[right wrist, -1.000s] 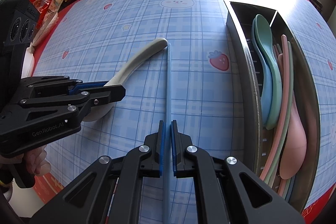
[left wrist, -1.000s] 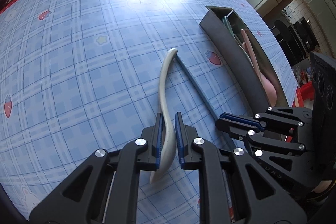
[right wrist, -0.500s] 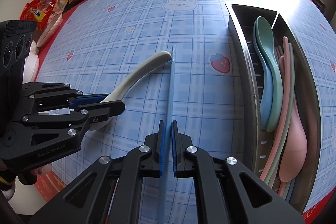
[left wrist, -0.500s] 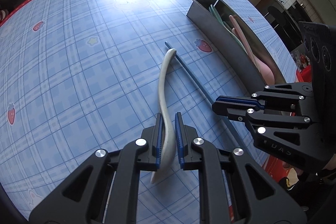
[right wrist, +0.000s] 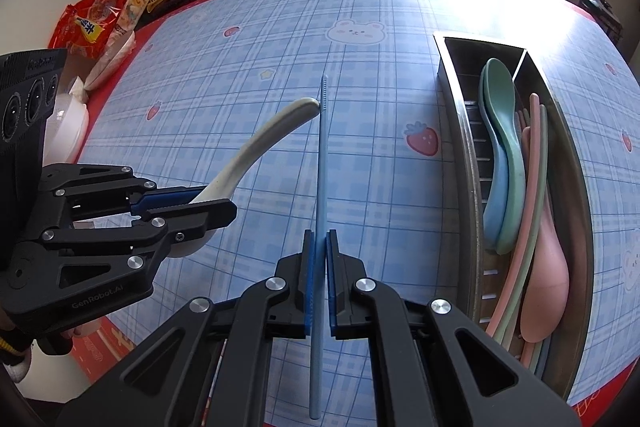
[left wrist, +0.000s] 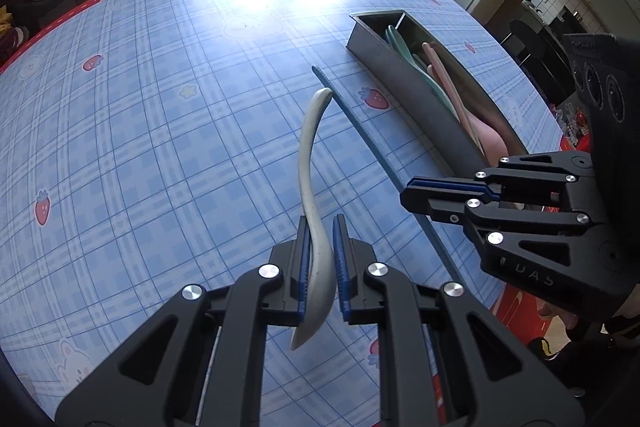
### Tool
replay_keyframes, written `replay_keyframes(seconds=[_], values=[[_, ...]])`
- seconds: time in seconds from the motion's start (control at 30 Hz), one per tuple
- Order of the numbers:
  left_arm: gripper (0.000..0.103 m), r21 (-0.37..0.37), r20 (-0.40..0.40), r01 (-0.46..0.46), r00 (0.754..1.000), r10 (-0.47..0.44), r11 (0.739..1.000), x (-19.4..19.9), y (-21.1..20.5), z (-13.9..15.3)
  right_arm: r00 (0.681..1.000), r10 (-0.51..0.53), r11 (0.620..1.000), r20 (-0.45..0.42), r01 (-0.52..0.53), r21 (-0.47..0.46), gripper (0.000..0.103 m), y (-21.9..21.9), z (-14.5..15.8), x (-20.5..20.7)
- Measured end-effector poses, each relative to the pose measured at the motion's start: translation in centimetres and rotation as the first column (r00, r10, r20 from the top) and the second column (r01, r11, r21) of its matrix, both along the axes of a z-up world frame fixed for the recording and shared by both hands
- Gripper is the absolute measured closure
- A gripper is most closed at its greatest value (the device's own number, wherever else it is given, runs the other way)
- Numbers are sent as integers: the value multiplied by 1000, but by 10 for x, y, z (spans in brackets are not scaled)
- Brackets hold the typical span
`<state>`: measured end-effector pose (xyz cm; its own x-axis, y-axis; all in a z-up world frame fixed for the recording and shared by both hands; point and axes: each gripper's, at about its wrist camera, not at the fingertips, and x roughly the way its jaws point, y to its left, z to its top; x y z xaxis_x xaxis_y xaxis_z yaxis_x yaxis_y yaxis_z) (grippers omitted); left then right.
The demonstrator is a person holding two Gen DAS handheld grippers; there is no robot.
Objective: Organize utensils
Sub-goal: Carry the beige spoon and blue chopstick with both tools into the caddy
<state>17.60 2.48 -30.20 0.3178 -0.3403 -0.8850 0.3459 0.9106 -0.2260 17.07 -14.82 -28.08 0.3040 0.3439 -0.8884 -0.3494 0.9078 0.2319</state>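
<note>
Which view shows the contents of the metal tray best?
The right wrist view: it looks down into the metal tray, showing both compartments and the stacked spoons. The left wrist view sees mostly the tray's outer wall.

I can read "GenRobot.AI" on my left hand-held gripper (right wrist: 192, 209), and only "UAS" on my right hand-held gripper (left wrist: 412, 193).

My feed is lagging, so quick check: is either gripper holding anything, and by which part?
Both are. The left gripper holds the white spoon at its neck, next to the bowl. The right gripper holds the blue chopstick near its thick end.
</note>
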Motion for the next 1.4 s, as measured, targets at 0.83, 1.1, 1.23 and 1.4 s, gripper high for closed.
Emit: replay_keyframes(seconds=[0.83, 1.1, 1.23, 1.4], values=[[88, -136, 17, -50, 998, 53, 989, 15, -65, 52, 988, -130, 991, 83, 126, 54, 97, -92, 44, -7], [88, -246, -59, -167, 986, 157, 955, 47, -97, 50, 984, -155, 988, 91, 152, 34, 98, -135, 46, 10], [88, -274, -98, -218, 975, 199, 937, 65, -110, 45, 985, -155, 988, 75, 153, 30, 98, -146, 39, 20], [88, -277, -146, -279, 958, 247, 919, 85, -121, 32, 984, -171, 985, 46, 169, 42, 98, -151, 28, 30]])
